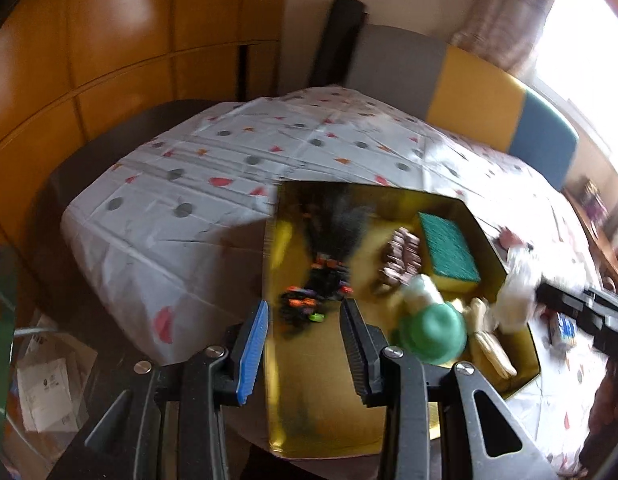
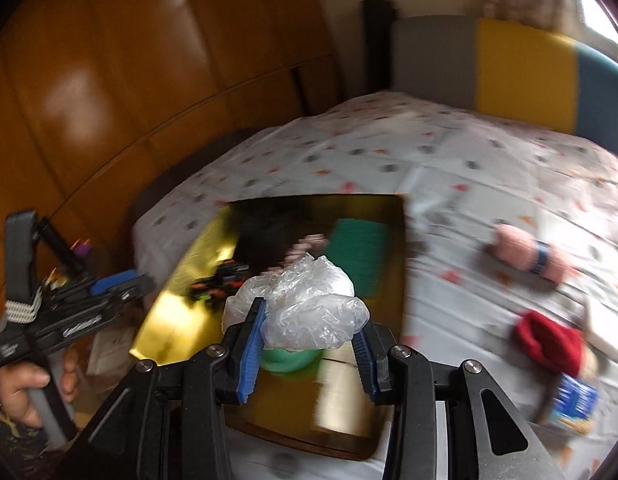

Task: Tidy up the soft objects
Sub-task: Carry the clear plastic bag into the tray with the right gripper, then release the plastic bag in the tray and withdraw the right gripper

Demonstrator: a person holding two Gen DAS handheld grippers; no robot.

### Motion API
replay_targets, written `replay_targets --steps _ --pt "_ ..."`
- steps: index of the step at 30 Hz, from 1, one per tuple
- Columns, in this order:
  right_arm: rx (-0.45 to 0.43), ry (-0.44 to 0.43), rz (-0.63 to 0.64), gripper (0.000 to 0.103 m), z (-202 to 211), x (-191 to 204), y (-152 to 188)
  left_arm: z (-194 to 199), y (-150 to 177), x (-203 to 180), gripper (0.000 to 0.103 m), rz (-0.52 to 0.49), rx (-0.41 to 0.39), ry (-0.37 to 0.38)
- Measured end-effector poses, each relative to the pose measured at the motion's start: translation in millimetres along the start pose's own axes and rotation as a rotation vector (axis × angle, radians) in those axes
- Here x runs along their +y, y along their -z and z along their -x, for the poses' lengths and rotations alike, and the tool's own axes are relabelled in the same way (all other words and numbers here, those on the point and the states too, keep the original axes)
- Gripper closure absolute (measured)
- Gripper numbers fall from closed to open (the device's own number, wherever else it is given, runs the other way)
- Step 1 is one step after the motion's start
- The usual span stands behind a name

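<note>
Now one gold tray, one sponge; right gripper clamps one plastic bag; left gripper parted, empty; tray contents blurred

A home bedroom: ahead of the grippers, a bed with a padded headboard, wooden wardrobe left, curtained window right.

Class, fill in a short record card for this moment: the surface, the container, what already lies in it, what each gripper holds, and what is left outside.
surface: spotted white tablecloth
container: shiny gold tray
in tray: green-and-yellow sponge, black fuzzy bundle
right gripper: shut on crumpled clear plastic bag
left gripper: holds nothing, at tray's edge
outside tray: red knitted hat, pink soft toy
</note>
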State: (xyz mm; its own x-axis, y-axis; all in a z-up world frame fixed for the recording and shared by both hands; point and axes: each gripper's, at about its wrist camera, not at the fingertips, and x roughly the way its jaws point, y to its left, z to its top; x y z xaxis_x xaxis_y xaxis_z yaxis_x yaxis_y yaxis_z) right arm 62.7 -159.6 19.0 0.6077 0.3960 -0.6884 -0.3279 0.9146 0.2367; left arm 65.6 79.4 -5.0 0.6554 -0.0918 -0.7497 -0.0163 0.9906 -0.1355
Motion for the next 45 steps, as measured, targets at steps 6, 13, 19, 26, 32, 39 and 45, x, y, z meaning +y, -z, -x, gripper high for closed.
replay_targets --steps 6,13,19,26,32,39,45 --pt "0.093 -0.067 0.069 0.062 -50.7 51.5 -9.8 3.7 0.1 38.9 0.066 0.072 -0.016 -0.071" --pt "0.235 -0.011 0.105 0.058 -118.8 74.4 -6.9 3.5 2.5 51.5 0.066 0.093 -0.016 -0.087" --pt "0.255 0.002 0.088 0.035 -135.7 71.7 -3.1 5.0 3.0 42.8 0.066 0.053 -0.026 -0.085" --pt "0.199 -0.005 0.059 0.024 -110.7 65.6 -4.3 3.8 3.1 35.9 0.066 0.042 -0.020 -0.079" --pt "0.155 0.007 0.025 0.022 -92.6 58.9 -3.3 5.5 3.5 29.0 0.066 0.017 -0.020 -0.077" --pt "0.110 0.026 0.013 0.022 -76.0 53.9 -2.8 8.4 3.6 18.0 0.066 -0.018 -0.025 -0.074" --pt "0.061 0.038 -0.018 0.020 -56.6 41.8 -4.1 11.5 3.4 7.3 0.066 -0.045 -0.030 -0.069"
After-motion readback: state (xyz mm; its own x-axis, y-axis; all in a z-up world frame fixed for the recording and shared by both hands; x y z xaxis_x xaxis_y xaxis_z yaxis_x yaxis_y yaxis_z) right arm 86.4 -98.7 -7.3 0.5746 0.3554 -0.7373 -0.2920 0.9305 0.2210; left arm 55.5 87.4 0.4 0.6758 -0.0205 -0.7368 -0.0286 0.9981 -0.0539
